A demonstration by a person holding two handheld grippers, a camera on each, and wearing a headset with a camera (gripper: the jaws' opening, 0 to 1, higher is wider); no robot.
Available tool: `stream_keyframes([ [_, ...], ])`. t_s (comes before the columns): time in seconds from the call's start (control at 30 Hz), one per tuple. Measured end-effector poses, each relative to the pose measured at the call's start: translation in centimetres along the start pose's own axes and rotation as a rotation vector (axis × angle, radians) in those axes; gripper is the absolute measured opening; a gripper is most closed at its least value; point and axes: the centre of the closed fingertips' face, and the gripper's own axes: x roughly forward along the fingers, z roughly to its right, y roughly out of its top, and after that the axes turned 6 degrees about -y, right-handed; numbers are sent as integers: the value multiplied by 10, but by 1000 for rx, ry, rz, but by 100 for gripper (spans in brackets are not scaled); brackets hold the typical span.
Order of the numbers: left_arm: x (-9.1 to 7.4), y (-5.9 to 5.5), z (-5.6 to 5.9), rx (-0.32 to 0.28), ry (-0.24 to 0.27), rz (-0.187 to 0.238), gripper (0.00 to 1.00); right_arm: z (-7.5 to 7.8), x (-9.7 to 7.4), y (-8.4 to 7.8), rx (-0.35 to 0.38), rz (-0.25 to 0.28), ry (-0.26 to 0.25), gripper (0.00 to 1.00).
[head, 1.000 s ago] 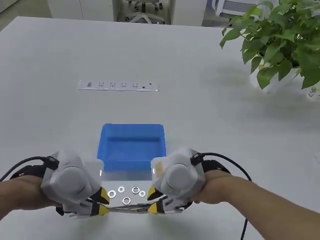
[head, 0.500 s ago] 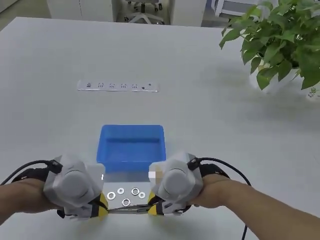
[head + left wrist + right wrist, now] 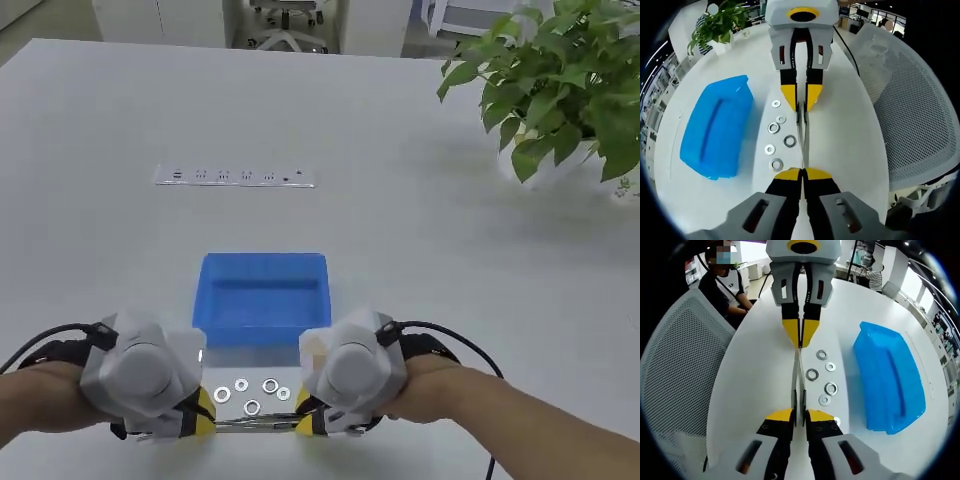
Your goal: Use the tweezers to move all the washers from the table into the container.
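Your left gripper (image 3: 206,412) sits low at the near left of the white table (image 3: 420,250), its yellow-tipped jaws clenched on one end of the thin metal tweezers (image 3: 255,423). The tweezers lie level, spanning the gap between your two grippers. Just beyond them, the small silver ring washers (image 3: 252,406) are scattered loosely on the table. The blue rectangular plastic container (image 3: 265,258) stands just past the washers. Your right gripper (image 3: 304,415) faces the left one, jaws pinched tight on the tweezers' other end. A leafy green potted plant (image 3: 560,80) stands far right.
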Motion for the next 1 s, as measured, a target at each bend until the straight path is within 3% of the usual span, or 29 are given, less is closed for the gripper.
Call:
stream_keyframes([
  [0.2,-10,4,1,3,21,1,5,0,-1,8,2,28,-4,15],
  [0.27,-13,6,1,5,29,8,5,-1,-2,16,15,67,3,16],
  [0.37,-19,11,1,10,41,13,5,0,-2,22,15,86,-7,17],
  [1.0,-42,47,5,65,63,57,5,0,-1,29,5,103,-35,14],
])
